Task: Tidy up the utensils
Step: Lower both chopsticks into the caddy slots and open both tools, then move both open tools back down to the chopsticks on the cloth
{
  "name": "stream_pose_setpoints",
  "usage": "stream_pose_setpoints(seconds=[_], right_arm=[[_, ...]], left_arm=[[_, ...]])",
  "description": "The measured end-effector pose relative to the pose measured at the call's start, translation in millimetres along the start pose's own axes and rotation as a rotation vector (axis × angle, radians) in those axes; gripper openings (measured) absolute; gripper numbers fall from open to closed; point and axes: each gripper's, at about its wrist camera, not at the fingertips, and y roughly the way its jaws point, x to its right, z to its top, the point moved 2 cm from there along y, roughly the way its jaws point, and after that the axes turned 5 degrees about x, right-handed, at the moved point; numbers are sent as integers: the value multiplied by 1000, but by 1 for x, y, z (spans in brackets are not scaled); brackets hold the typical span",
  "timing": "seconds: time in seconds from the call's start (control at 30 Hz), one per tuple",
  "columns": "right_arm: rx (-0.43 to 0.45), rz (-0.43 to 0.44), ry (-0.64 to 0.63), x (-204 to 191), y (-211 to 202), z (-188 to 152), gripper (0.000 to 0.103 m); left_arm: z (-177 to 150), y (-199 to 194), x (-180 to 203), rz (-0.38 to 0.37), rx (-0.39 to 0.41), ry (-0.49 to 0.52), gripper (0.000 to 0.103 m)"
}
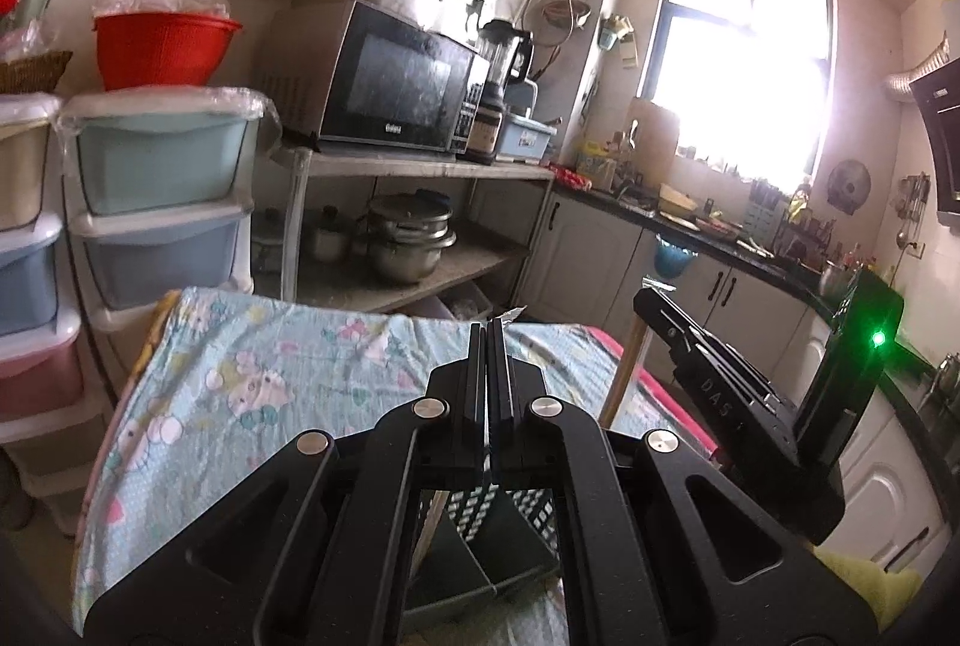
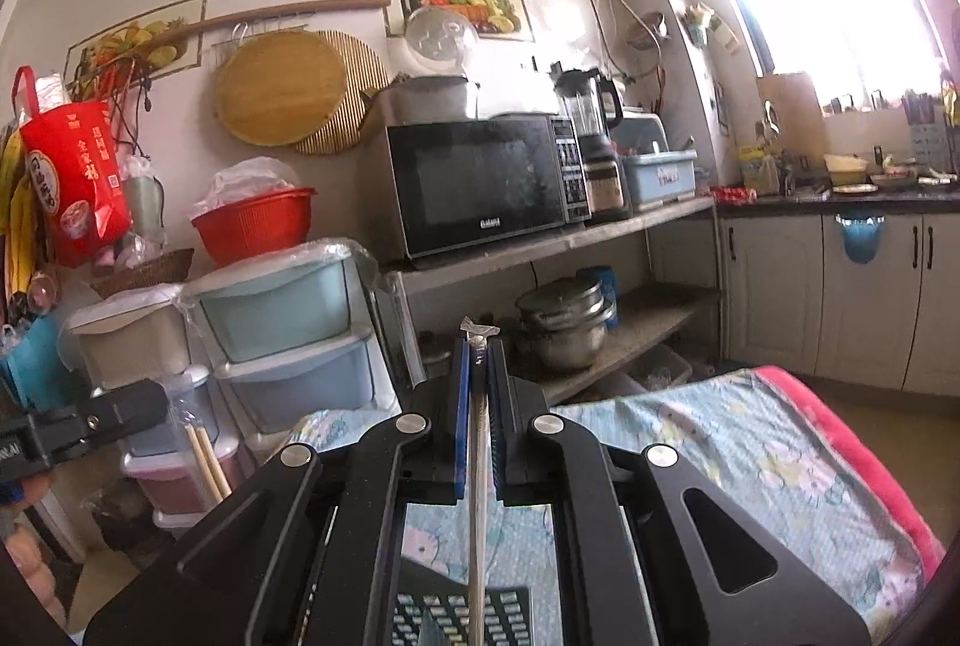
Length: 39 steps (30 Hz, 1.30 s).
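Right gripper [image 2: 478,346] fingers clamping wrapped chopsticks [image 2: 478,442], left gripper [image 1: 493,331] fingers closed on wooden chopsticks [image 2: 207,460], black slotted basket [image 1: 480,544] beneath

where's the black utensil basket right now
The black utensil basket sits low in both wrist views, on the patterned tablecloth, directly beneath the right tool.

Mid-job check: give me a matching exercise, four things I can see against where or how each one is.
Things:
1 microwave
2 pots
3 red bowl
4 right gripper

Place or state:
a on the drawers
b shut on a stick
c top shelf
d lower shelf

Pairs: 1-c, 2-d, 3-a, 4-b
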Motion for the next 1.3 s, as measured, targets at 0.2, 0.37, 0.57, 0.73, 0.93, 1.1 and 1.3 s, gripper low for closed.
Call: stream_pose_setpoints(seconds=[0.2,0.37,0.57,0.73,0.93,1.1,1.3], right_arm=[[-48,0,16,4,-9,-9,26],[-63,-25,10,7,-23,-12,39],[-108,-42,-7,11,-41,-17,56],[-133,-55,-34,10,-57,-21,66],[-137,-59,-29,12,-75,-24,74],[-144,-56,2,18,-88,-26,78],[-144,-65,0,20,-103,-27,82]], left_arm=[[-15,5,-5,6,-35,-11,0],[-25,4,-10,21,-58,-18,0],[-33,-2,-11,38,-67,-21,18],[-36,-10,-11,57,-53,-23,36],[-40,-25,-7,77,-24,-12,63],[-42,-34,-5,78,-8,-24,88],[-46,-44,-3,76,5,-33,92]])
